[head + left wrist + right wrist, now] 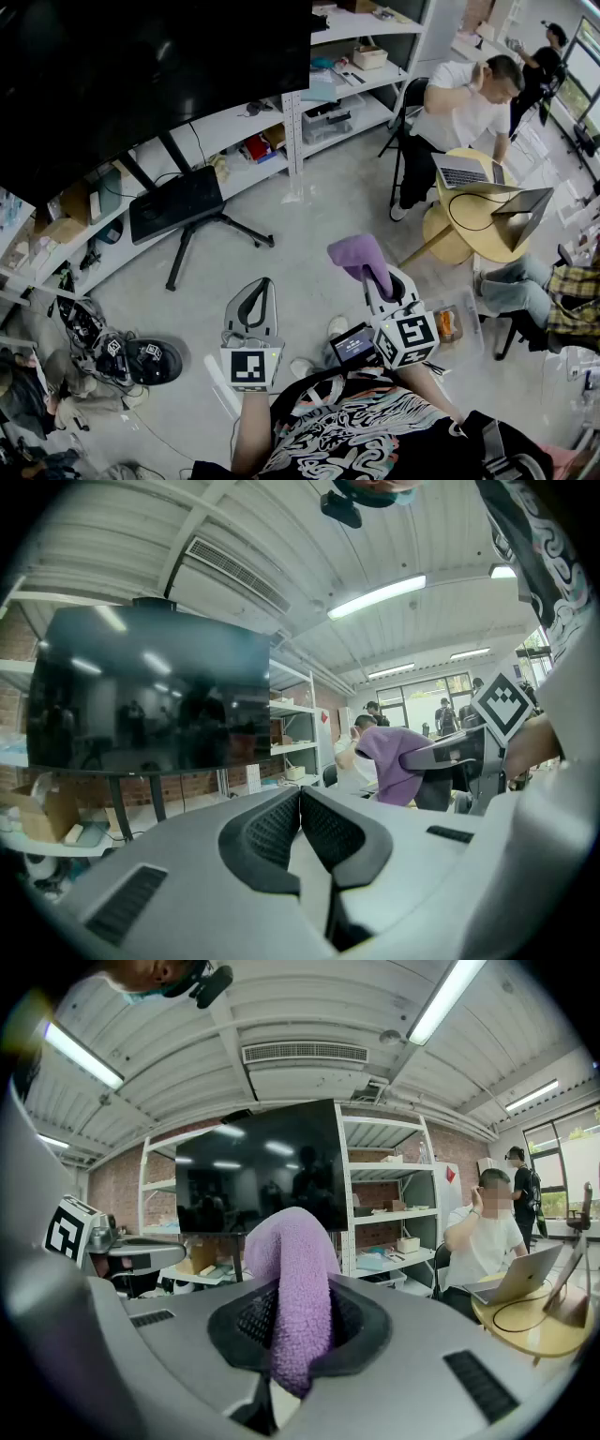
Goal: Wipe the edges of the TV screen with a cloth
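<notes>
TV screen (141, 80): large, dark and switched off, filling the upper left of the head view. It stands on black legs in front of the shelving, well apart from both tools.
Floor (309, 220): bare grey concrete between the screen and the person holding the tools.
Shelving (361, 89): white racks behind and to the right of the screen, loaded with boxes and small items.
Stand base (178, 202): a flat black slab on splayed legs below the screen; it looks like part of the screen's stand, though the steep angle makes that hard to confirm.
Round bench (469, 234): tan top at the right, carrying two open laptops.
Seated person (459, 108): in a white shirt at the far side of the round bench, one hand raised to the head.
Right hand-held gripper (382, 281): held low over the floor and pointed towards the screen. Its jaws are pressed onto the cloth, with no gap to either side of it.
Cloth (295, 1279): purple and fuzzy, pinched upright between the right jaws. A rounded fold stands up above the jaw tips, and it is nowhere near the screen's edges.
Left hand-held gripper (300, 803): beside the right one, its jaws pressed together tip to tip with nothing between them.
</notes>
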Demonstrator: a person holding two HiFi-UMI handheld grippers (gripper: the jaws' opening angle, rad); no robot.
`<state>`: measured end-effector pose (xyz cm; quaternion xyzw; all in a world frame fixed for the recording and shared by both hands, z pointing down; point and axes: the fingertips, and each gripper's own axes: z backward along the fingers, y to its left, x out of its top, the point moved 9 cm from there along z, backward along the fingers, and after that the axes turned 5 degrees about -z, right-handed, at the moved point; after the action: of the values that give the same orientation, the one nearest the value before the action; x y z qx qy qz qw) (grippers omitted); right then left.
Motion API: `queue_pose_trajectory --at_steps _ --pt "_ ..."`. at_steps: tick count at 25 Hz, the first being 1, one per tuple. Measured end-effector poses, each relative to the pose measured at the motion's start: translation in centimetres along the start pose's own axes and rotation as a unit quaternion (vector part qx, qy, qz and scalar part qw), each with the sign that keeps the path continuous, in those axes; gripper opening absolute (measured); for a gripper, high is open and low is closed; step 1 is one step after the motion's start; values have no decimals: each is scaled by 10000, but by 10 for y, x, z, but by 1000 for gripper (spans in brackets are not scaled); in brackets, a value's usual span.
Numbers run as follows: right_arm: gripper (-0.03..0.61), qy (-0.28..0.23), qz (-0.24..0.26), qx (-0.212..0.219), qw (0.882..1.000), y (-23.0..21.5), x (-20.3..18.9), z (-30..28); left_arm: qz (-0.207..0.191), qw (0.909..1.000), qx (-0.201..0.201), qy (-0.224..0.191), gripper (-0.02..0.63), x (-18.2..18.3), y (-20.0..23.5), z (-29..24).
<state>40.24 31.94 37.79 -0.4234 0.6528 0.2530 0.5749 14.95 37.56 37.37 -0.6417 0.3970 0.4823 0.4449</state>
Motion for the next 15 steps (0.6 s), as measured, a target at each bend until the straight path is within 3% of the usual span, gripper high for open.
queue_pose_trajectory --at_steps 7,15 --pt "67 4 12 -106 9999 9 -4 7 194 9996 66 -194 20 -2 5 12" --pt "67 -91 0 -317 9995 16 -8 15 70 9999 37 -105 20 -7 13 30"
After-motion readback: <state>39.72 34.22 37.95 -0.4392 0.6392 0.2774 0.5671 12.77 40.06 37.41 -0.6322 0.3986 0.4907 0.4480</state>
